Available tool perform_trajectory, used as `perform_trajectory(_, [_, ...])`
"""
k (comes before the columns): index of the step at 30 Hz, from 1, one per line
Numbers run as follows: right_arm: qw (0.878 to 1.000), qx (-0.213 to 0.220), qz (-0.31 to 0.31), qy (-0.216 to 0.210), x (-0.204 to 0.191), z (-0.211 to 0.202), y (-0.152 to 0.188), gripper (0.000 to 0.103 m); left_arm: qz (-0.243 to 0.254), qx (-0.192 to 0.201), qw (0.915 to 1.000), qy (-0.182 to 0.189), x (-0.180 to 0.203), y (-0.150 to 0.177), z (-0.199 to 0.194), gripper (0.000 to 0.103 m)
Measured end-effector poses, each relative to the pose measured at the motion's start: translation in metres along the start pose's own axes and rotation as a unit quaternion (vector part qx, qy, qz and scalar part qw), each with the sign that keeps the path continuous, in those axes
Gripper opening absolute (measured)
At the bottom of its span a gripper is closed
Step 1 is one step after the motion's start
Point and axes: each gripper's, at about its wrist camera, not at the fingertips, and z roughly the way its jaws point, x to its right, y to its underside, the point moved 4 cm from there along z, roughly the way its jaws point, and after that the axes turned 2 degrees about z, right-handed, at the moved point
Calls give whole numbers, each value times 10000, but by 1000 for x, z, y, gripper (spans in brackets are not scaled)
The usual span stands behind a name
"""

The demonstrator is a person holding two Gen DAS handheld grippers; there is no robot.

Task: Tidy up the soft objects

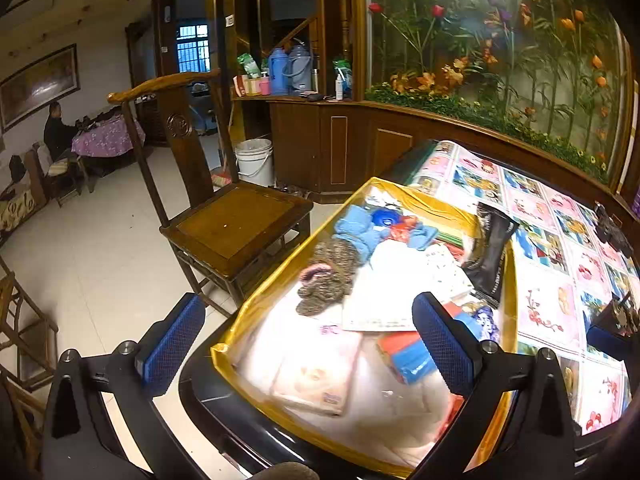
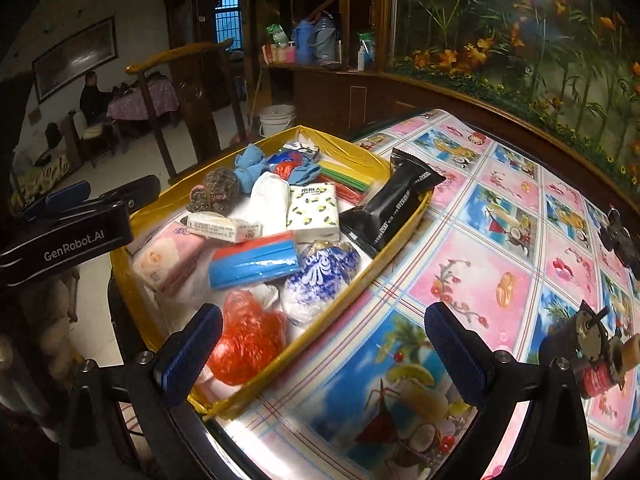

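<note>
A yellow-lined tray (image 2: pixel 352 284) sits on the table's left end, filled with soft goods. In it lie a pink tissue pack (image 2: pixel 168 260), a blue and red pack (image 2: pixel 252 262), a red plastic bag (image 2: pixel 248 340), a lemon-print tissue pack (image 2: pixel 314 212), blue cloth (image 2: pixel 250 164) and a brown knitted piece (image 2: pixel 216 188). A black packet (image 2: pixel 396 200) leans over the far rim. My left gripper (image 1: pixel 308 344) hovers open above the pink tissue pack (image 1: pixel 316 368), holding nothing. My right gripper (image 2: pixel 324 356) is open over the tray's near right rim, also holding nothing.
A picture-patterned tablecloth (image 2: pixel 500 240) covers the table. Small motors (image 2: pixel 592 348) and a black part (image 2: pixel 620 236) lie at its right edge. A wooden chair (image 1: pixel 236 228) and a white bucket (image 1: pixel 254 160) stand left of the table. A person (image 1: pixel 56 128) sits far off.
</note>
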Motion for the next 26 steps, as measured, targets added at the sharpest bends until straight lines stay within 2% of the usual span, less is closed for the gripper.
perform_trajectory(9, [9998,102,157,16,15,-14,10,103,66,-129,9999,17,16,0,-2,103])
perform_trajectory(26, [9994,85,339,-12,25,-18,16,103,150,-102,9998,121,26,2,-7,103])
